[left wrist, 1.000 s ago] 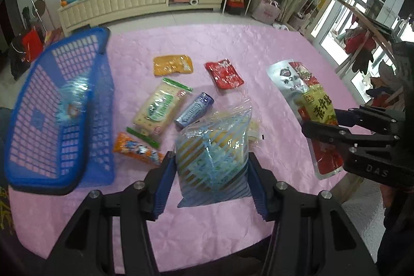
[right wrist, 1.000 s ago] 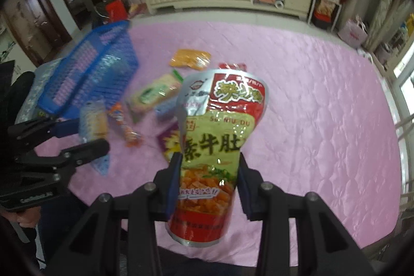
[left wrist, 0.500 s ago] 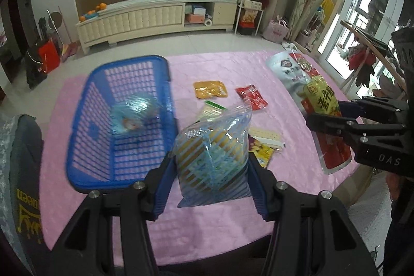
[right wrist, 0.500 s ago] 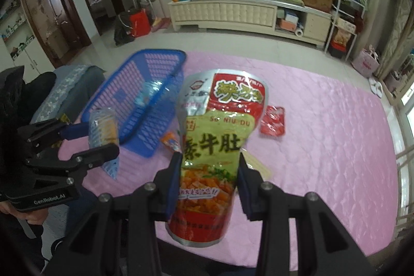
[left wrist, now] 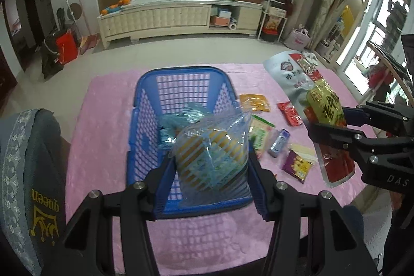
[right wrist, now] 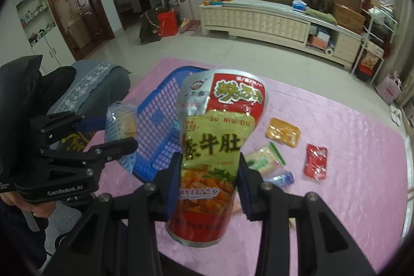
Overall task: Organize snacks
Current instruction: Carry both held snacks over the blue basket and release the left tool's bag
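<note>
My left gripper [left wrist: 209, 162] is shut on a clear blue-striped snack bag [left wrist: 212, 154] and hangs over the near end of the blue mesh basket [left wrist: 181, 70]. A pale blue packet [left wrist: 181, 120] lies inside the basket. My right gripper [right wrist: 208, 164] is shut on a tall silver, red and yellow pouch [right wrist: 220, 131], held upright above the table just right of the basket [right wrist: 155, 105]. In the left wrist view the right gripper [left wrist: 336, 120] shows with the pouch [left wrist: 310, 84]. The right wrist view shows the left gripper [right wrist: 113, 133].
Loose on the pink tablecloth [left wrist: 103, 107], right of the basket, lie an orange packet [left wrist: 254, 102], a red packet [left wrist: 289, 113], a green-white packet [left wrist: 260, 133], a small blue one [left wrist: 278, 142] and a purple one [left wrist: 297, 164]. A grey chair back [left wrist: 26, 172] stands at the table's left.
Both grippers have carried their bags leftward and upward. The basket, earlier off to the left, now sits under the left gripper's bag. Neither grip has changed.
</note>
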